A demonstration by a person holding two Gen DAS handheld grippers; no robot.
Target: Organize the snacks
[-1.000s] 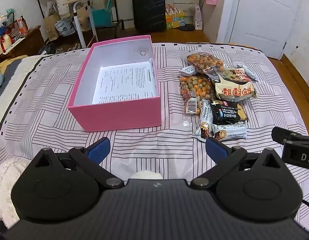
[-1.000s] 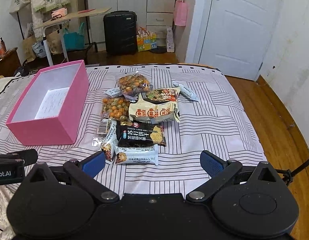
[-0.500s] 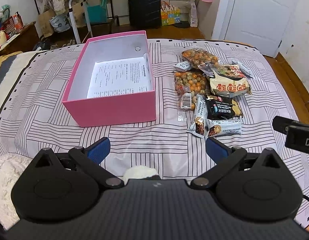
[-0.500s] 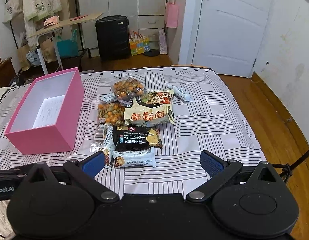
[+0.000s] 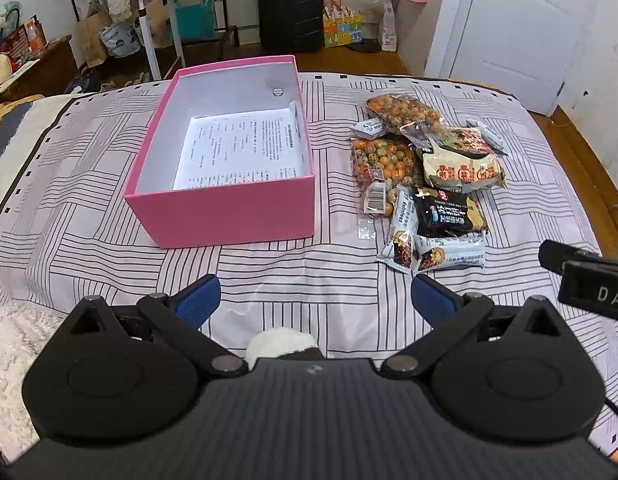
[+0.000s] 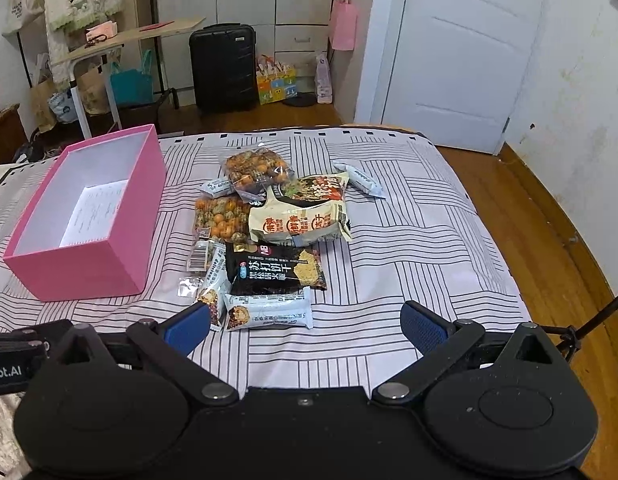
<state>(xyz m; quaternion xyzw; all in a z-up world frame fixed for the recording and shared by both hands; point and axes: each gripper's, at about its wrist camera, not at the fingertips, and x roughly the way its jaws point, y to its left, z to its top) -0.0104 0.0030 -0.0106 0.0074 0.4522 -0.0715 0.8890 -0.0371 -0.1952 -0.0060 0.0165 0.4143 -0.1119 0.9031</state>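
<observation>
Snacks beside a pink box on a striped bedspread, suitcase behind; left gripper and right gripper spread wide, empty.

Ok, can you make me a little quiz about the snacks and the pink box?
1. True or false: the pink cardboard box already holds snack packets.
2. Which lies nearest the right gripper? A) black cracker packet B) pale blue snack bar C) beige noodle packet
3. Fill in: both the right and the left gripper are ____.

Key: 1 false, only a printed sheet; 2 B; 3 open
</observation>
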